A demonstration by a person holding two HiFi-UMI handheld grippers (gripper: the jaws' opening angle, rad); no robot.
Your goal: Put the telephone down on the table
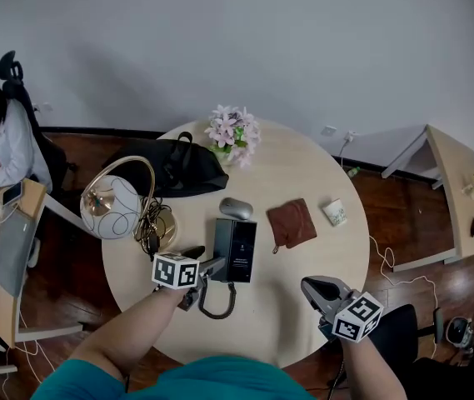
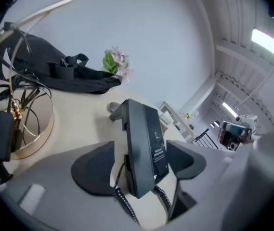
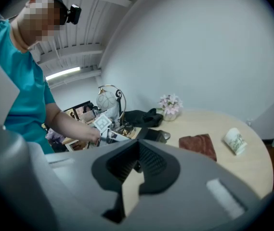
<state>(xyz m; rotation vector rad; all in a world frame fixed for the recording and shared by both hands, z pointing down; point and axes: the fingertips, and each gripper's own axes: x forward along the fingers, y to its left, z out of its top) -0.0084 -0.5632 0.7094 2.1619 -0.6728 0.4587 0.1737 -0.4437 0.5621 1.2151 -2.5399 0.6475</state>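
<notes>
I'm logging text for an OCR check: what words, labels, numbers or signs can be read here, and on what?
Black desk telephone: small white print on its face, too blurred to read.
White cup: green marking, too small to read.
Black-and-white marker cubes: square code patterns, no words.
No text here is readable.

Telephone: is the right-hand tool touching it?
Apart. The head view shows a stretch of table between the right tool and the telephone.
</notes>
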